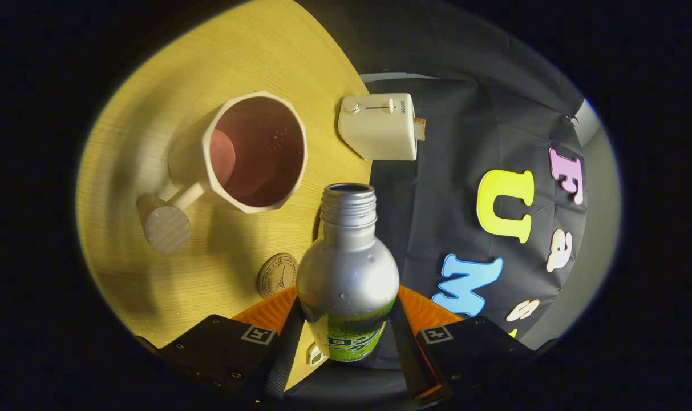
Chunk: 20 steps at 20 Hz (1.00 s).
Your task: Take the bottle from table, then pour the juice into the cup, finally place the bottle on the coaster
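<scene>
My gripper (346, 319) is shut on a silver bottle (348, 268) with a green label and an open threaded neck. The bottle is tipped over, and its mouth points toward the cup. The cream cup (254, 151) with a dark reddish inside stands on the wooden table (152, 137), beyond the bottle's mouth and to its left. Its wooden handle (166, 225) sticks out toward me. A small round coaster (277, 275) lies on the table just left of the bottle's shoulder, close to one finger.
A cream toaster (380, 125) with a slice of bread in it stands at the table's far edge, beyond the bottle. The table's edge runs right behind the bottle, with the booth's black cloth past it.
</scene>
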Each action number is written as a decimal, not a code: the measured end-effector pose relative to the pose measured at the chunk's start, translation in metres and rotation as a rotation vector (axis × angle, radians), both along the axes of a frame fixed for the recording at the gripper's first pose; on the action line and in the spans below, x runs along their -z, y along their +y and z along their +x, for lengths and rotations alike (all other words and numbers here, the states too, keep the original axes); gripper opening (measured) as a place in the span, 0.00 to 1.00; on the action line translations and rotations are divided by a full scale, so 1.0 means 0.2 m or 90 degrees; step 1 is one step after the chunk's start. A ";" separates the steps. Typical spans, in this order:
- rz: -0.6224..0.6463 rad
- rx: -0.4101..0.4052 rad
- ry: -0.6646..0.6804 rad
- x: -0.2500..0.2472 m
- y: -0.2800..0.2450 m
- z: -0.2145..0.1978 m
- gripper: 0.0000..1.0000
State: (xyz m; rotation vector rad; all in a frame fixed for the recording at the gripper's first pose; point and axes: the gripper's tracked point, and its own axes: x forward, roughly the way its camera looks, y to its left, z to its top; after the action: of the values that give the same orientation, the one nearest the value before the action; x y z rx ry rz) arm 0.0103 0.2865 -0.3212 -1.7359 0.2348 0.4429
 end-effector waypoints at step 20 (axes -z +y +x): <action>-0.103 -0.084 -0.026 -0.05 0.02 0.08 0.77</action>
State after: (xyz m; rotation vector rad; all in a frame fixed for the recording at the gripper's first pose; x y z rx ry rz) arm 0.0266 0.2914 -0.3120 -1.9246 0.1303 0.4953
